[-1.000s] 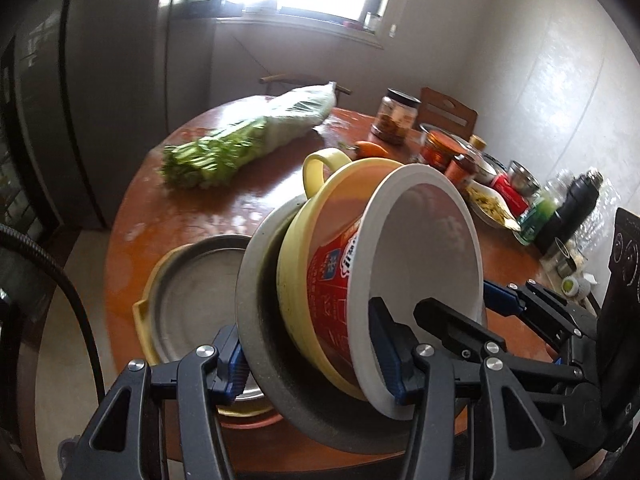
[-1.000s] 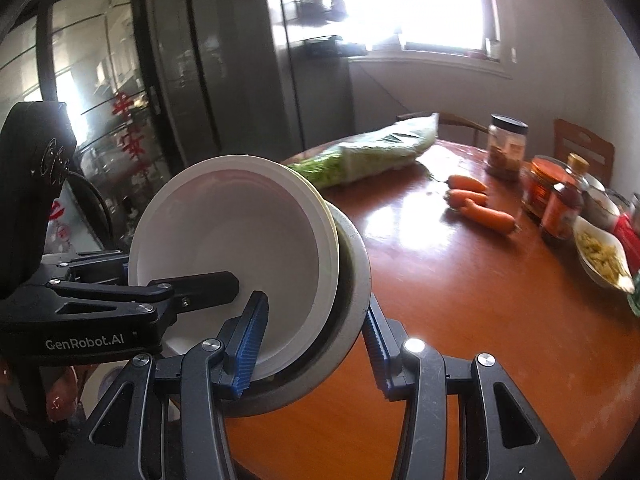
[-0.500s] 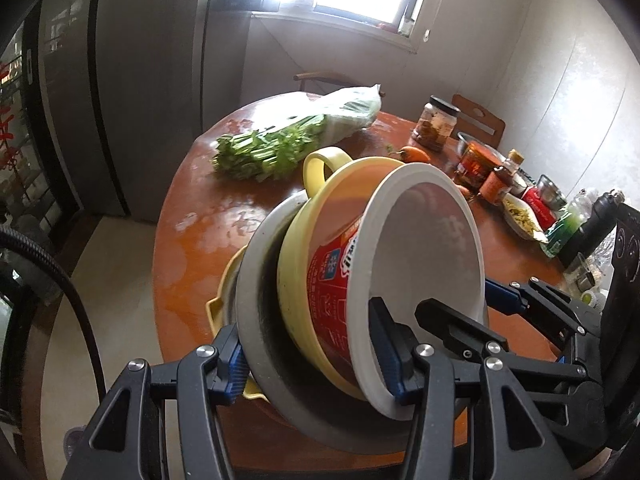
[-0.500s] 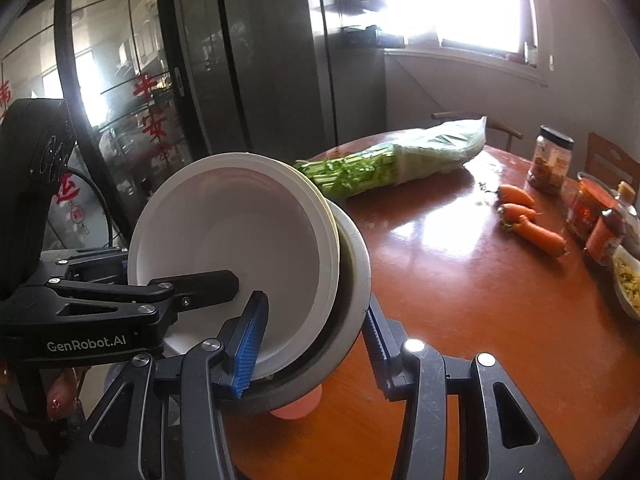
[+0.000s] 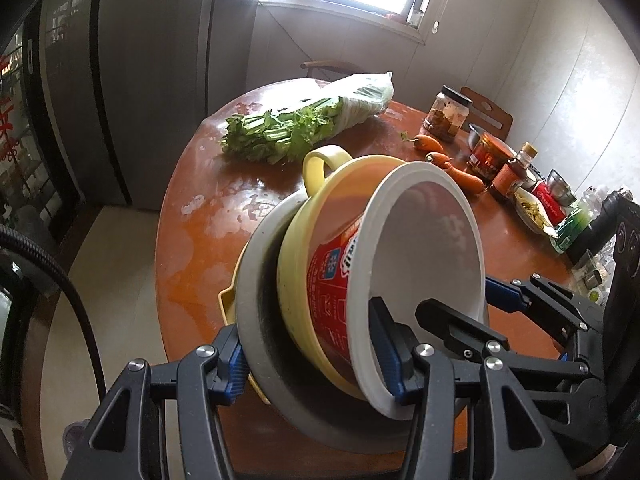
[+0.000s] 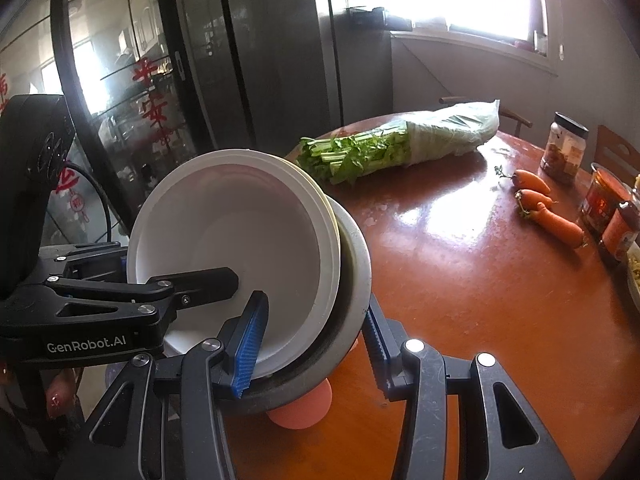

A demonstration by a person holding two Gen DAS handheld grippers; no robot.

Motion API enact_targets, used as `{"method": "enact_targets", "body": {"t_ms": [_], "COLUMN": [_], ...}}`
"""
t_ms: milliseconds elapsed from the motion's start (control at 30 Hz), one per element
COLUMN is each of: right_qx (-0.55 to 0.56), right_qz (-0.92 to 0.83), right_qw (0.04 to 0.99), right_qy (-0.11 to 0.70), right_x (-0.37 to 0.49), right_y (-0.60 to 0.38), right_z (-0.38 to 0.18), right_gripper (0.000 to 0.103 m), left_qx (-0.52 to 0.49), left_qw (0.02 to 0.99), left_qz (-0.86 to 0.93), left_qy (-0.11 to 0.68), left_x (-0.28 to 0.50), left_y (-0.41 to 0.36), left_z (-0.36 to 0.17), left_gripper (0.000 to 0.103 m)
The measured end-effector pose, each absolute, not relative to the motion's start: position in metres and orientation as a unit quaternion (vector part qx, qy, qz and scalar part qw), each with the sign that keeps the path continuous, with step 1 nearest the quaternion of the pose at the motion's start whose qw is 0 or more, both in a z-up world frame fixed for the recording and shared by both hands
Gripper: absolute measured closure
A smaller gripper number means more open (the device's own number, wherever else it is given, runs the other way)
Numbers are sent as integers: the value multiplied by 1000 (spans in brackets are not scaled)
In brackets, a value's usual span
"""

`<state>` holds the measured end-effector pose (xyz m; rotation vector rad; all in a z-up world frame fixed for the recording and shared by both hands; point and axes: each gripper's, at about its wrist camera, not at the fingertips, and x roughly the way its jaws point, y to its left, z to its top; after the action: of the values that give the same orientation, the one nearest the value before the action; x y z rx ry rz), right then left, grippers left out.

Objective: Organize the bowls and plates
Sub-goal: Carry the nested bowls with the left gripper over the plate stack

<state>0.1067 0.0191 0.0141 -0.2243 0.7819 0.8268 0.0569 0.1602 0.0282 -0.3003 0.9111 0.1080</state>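
Note:
A nested stack hangs tilted on its side above the near edge of the round brown table (image 5: pixel 208 208). It is made of a grey bowl (image 5: pixel 256 320) outermost, a yellow bowl (image 5: pixel 296 264) with a loop handle, and a white bowl (image 5: pixel 424 240) with red print innermost. My left gripper (image 5: pixel 310 364) is shut across the stack's lower rim, one pad outside the grey bowl and one inside the white bowl. From the other side my right gripper (image 6: pixel 312 346) is shut across the same rims of the white bowl (image 6: pixel 240 240) and grey bowl (image 6: pixel 356 256). Each gripper shows in the other's view, the right gripper (image 5: pixel 472 304) and the left gripper (image 6: pixel 132 268).
A yellow dish (image 5: pixel 227 296) peeks out under the stack, and something pink (image 6: pixel 300 412) sits below it. Bagged celery (image 5: pixel 304 124), carrots (image 6: pixel 548 216), a jar (image 5: pixel 446 116), sauce bottles and snack bags line the far and right side. A dark fridge (image 6: pixel 272 60) stands left; a hand (image 6: pixel 52 396) shows.
Both grippers carried the stack left and slightly down toward the table's near edge. The yellow dish with the grey plate, once in plain view left of the stack, is now mostly hidden behind it.

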Motion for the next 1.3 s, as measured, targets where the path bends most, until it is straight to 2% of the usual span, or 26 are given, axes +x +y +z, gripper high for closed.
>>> {"method": "enact_targets", "body": {"t_ms": [1300], "right_qx": [-117], "right_qz": [379], "right_qw": [830], "right_qy": [393], "right_x": [110], "right_y": [32], "right_z": [-6], "right_gripper": [54], "left_qx": [-144], "left_qw": [881], "left_qz": [49], "left_qy": [448], "left_x": [68], "left_y": [167], "left_z": [5], "left_gripper": [51]}}
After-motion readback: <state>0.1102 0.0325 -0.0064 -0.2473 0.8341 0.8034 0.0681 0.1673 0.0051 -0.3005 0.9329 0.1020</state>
